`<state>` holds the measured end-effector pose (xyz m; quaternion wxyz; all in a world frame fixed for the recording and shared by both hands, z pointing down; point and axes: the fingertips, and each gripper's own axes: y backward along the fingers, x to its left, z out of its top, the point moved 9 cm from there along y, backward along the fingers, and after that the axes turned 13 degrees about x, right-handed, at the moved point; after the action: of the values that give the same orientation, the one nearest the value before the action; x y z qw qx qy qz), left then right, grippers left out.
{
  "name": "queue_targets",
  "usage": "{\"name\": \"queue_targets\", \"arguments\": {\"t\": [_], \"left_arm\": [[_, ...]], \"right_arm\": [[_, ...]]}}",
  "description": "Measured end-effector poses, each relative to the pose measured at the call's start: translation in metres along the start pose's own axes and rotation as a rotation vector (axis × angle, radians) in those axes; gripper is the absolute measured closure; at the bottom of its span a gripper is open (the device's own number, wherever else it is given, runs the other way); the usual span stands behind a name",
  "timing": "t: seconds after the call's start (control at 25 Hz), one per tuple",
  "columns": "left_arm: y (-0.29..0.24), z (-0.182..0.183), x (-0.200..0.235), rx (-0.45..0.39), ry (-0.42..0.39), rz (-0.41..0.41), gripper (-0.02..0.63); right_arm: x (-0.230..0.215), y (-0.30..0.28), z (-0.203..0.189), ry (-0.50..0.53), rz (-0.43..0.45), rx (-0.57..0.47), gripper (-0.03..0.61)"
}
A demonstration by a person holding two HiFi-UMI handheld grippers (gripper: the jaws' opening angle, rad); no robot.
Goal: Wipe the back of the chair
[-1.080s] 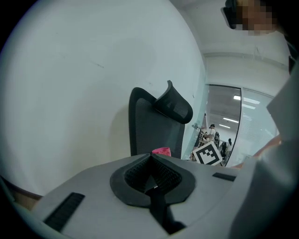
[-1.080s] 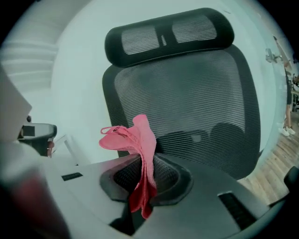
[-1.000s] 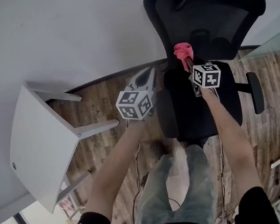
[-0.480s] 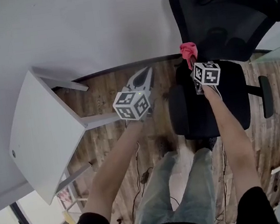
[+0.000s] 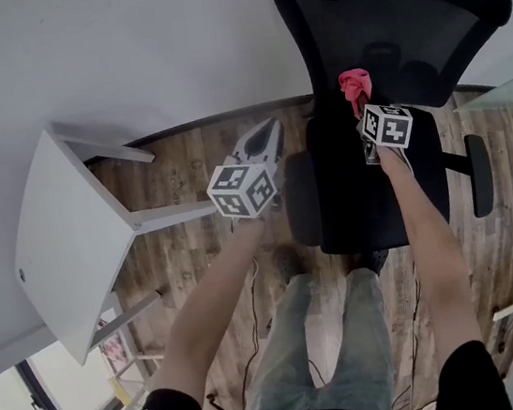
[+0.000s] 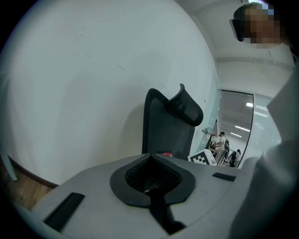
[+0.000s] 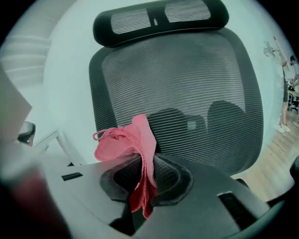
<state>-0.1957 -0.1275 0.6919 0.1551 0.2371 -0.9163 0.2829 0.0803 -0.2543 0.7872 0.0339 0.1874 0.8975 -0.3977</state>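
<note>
Since half a second ago, the right gripper (image 5: 362, 109) has come up off the seat edge toward the lower backrest, and the office chair (image 5: 370, 202) sits more squarely ahead of the person in the head view. The left gripper (image 5: 270, 133) has hardly shifted.

The right gripper's jaws are closed tight on a pink cloth (image 7: 133, 142). A folded bunch of it stands up above the jaws and a short tail hangs below them. Just beyond the cloth is the black mesh backrest (image 7: 177, 79), which fills most of the right gripper view, with the headrest (image 7: 159, 18) across its top. The cloth lies over the lower left of the mesh in that view, but I cannot tell whether it touches the mesh or is just short of it.

The left gripper's jaws are pressed together with nothing between them. It hangs over the wooden floor (image 5: 178, 182), well apart from the chair and between it and a white table (image 5: 63, 245) near the wall, taking no part.

As I judge it, the wiping is at its very start. The cloth is gripped and brought to the seat-facing side of the backrest, and no stroke across the mesh can be made out. The whole backrest, from the lumbar area up to the headrest, seems left to do.
</note>
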Motion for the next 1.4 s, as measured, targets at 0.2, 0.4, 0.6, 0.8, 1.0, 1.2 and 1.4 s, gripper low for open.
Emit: {"name": "queue_targets", "arguments": {"t": [0.2, 0.4, 0.6, 0.8, 1.0, 1.2, 1.4], "left_arm": [[-0.028, -0.004, -0.033, -0.003, 0.019, 0.011, 0.589], [-0.06, -0.005, -0.071, 0.008, 0.014, 0.01, 0.589], [-0.089, -0.003, -0.109, 0.012, 0.001, 0.008, 0.589], [-0.113, -0.006, -0.14, 0.018, 0.0, 0.022, 0.589], [-0.127, -0.004, -0.168, 0.02, -0.002, 0.037, 0.589], [-0.122, 0.004, -0.198, 0.028, -0.025, 0.051, 0.589], [-0.098, 0.016, -0.23, 0.028, -0.047, 0.068, 0.589]], "right_arm": [[-0.052, 0.011, 0.007, -0.012, -0.005, -0.005, 0.511], [-0.112, 0.027, 0.012, -0.033, -0.028, -0.006, 0.511], [-0.17, 0.051, 0.018, -0.066, -0.072, -0.008, 0.511], [-0.222, 0.069, 0.016, -0.076, -0.093, 0.001, 0.509], [-0.262, 0.087, 0.018, -0.123, -0.095, 0.005, 0.509], [-0.279, 0.121, 0.029, -0.118, -0.074, -0.001, 0.509], [-0.272, 0.175, 0.041, -0.067, -0.005, -0.04, 0.509]]}}
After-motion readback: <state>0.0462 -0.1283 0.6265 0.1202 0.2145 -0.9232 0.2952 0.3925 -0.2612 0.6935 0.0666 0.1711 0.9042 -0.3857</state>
